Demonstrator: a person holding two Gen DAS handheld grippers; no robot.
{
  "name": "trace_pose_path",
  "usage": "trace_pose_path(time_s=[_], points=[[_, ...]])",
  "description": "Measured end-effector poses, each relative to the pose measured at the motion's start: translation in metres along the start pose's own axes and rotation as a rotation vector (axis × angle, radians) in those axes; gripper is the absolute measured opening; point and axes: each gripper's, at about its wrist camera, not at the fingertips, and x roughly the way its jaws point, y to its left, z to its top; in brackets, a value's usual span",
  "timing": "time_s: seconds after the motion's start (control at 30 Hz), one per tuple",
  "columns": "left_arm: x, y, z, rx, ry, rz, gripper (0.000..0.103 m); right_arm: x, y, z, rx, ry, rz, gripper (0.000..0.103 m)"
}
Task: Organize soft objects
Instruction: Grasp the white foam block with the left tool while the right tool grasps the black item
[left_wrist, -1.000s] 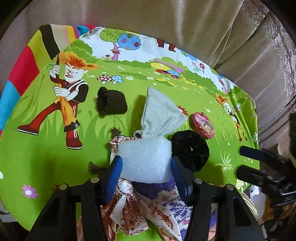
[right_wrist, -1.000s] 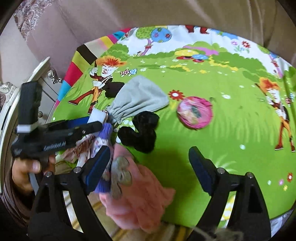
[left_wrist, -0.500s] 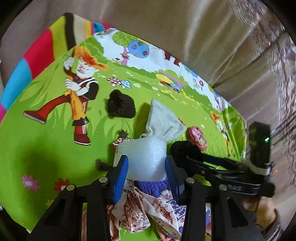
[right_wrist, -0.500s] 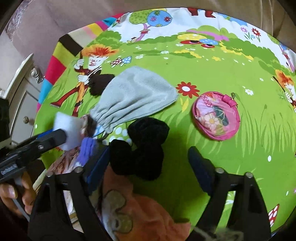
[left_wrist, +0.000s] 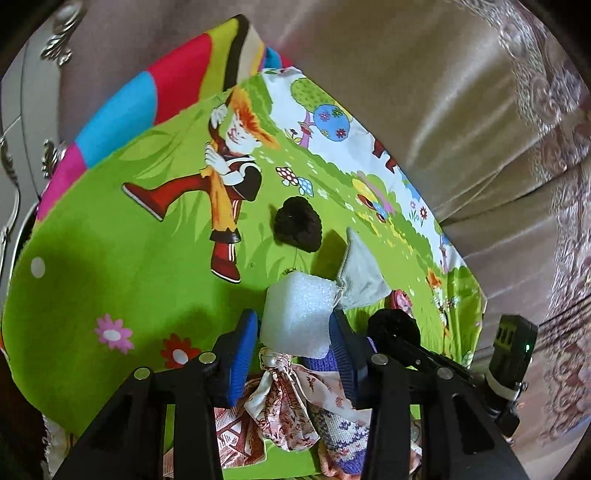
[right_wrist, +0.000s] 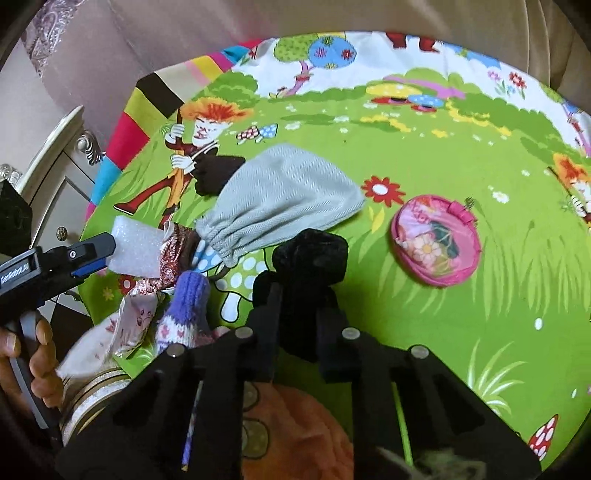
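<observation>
Two hand-held tongs work over a bright green cartoon-print cloth (right_wrist: 461, 332). The left gripper (left_wrist: 293, 334) holds a white foam block (left_wrist: 299, 314) between its blue pads, jaws partly open around it. The right gripper (right_wrist: 301, 291) is closing its jaws on a black fuzzy bundle (right_wrist: 314, 254), pads pressing into it. In the right wrist view, a grey drawstring pouch (right_wrist: 280, 199) lies at eleven o'clock from the bundle, a round pink purse (right_wrist: 436, 240) at three o'clock, and a purple knitted piece (right_wrist: 188, 306) at nine o'clock, beside a patterned scarf (right_wrist: 140, 314).

Drawstring pouch (right_wrist: 280, 199) on the mat (right_wrist: 461, 325), round purse (right_wrist: 436, 240) to its right
</observation>
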Motion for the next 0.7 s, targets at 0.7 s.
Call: trace_pose_path(time_s=[0.7], points=[[0.001,0.006,-0.001,-0.041,0.008,0.0,0.032,-0.04,0.009,-0.012,-0.041,-0.097,-0.032,0.016]])
